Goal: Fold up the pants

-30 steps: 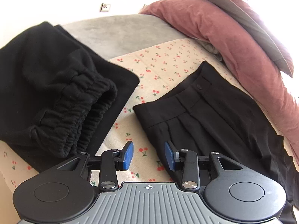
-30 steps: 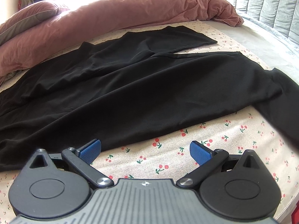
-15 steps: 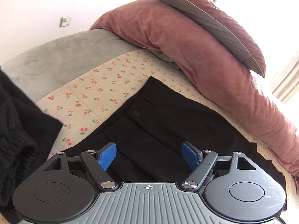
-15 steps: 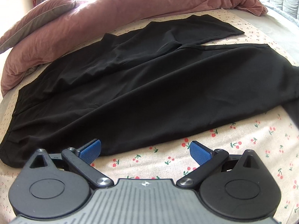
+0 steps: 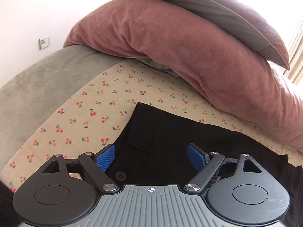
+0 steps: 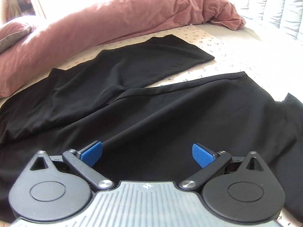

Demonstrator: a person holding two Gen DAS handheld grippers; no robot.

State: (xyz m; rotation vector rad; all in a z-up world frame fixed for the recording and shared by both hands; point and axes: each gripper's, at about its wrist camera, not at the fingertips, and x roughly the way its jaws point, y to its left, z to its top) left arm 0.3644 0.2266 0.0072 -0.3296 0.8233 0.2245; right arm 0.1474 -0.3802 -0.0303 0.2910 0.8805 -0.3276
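Note:
Black pants (image 6: pixel 151 113) lie spread flat on a cherry-print sheet (image 5: pixel 90 113). In the left wrist view I see their waistband (image 5: pixel 151 138), with a button (image 5: pixel 120 176) near the left pad. My left gripper (image 5: pixel 151 157) is open, just above the waistband corner. In the right wrist view both legs run away from me: the far leg (image 6: pixel 161 56) and the near leg (image 6: pixel 198 109). My right gripper (image 6: pixel 147 154) is open, low over the near leg, holding nothing.
A long pink duvet (image 5: pixel 189 60) lies along the far side of the bed, with a grey-pink pillow (image 5: pixel 217 11) on it; it also shows in the right wrist view (image 6: pixel 94 24). A grey blanket (image 5: pixel 37 83) lies left. A padded headboard (image 6: pixel 274 9) stands right.
My left gripper has opened wide and moved right from the other black garment onto the waistband. My right gripper has moved forward from the sheet onto the near leg.

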